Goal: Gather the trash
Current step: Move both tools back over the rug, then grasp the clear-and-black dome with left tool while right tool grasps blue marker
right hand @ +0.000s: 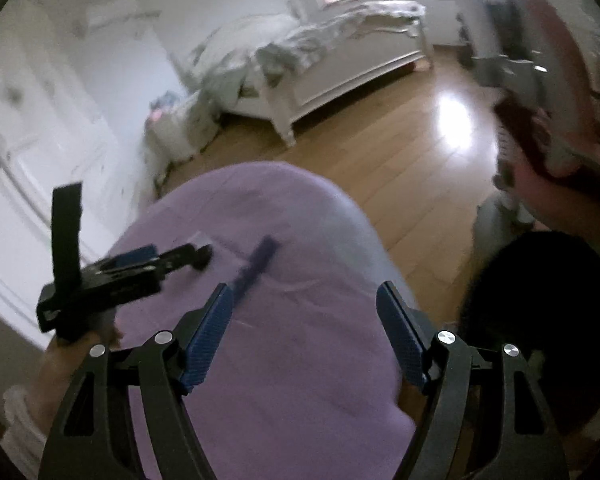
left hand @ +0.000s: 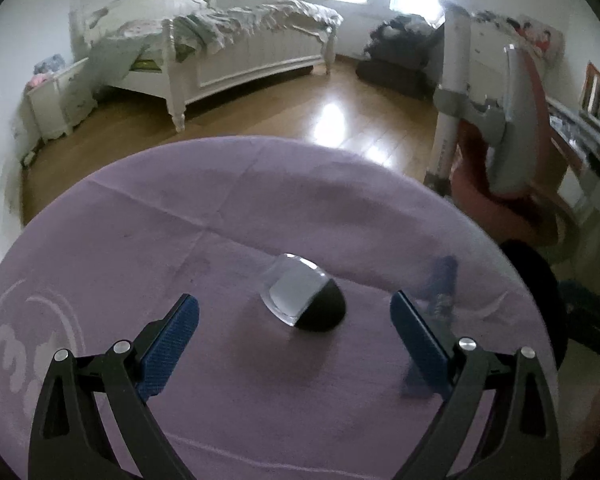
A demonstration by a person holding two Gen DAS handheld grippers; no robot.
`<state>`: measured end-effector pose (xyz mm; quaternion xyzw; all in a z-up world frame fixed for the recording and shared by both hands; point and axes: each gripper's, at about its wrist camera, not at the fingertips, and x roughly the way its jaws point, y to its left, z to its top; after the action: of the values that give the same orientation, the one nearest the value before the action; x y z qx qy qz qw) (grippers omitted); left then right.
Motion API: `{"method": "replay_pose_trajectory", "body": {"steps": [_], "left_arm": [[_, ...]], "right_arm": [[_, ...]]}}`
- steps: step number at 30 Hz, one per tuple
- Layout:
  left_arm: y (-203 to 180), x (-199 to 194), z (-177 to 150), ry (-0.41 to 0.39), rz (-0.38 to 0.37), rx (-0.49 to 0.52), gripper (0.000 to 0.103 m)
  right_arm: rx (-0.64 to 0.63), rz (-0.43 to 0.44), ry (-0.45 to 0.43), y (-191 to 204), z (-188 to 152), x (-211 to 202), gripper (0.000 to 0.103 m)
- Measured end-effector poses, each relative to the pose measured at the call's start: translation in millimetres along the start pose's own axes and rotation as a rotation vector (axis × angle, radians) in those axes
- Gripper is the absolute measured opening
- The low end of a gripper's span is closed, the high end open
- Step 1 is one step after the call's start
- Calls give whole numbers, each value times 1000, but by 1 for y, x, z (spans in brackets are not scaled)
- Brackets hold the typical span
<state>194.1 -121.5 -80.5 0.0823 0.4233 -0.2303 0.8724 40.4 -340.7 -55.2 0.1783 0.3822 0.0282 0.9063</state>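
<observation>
A clear plastic cup with a black lid (left hand: 304, 298) lies on its side on the purple tablecloth (left hand: 180, 216). My left gripper (left hand: 294, 314) is open, its blue pads on either side of the cup and a little short of it. A blue wrapper strip (left hand: 442, 280) lies to the cup's right; it also shows in the right wrist view (right hand: 256, 266). My right gripper (right hand: 304, 302) is open and empty above the cloth (right hand: 284, 360), just behind the strip. The left gripper's body (right hand: 112, 276) shows at the left in the right wrist view, with the cup's black lid (right hand: 202, 258) beyond it.
A black bin (right hand: 540, 320) stands on the floor right of the table. A red and grey chair (left hand: 512, 132) stands beyond it. A white bed (left hand: 236, 52), a nightstand (left hand: 60, 100) and wood floor (left hand: 300, 120) lie behind the table.
</observation>
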Motion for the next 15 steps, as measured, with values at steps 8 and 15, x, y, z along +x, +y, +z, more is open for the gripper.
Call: {"method": "replay_pose_trajectory", "body": {"steps": [8, 15], "left_arm": [[15, 16, 6, 34, -28, 28, 71], [15, 15, 3, 25, 19, 68, 53]], "right_arm": [[-89, -58, 116, 52, 14, 64, 61], [-129, -99, 173, 76, 19, 98, 54]]}}
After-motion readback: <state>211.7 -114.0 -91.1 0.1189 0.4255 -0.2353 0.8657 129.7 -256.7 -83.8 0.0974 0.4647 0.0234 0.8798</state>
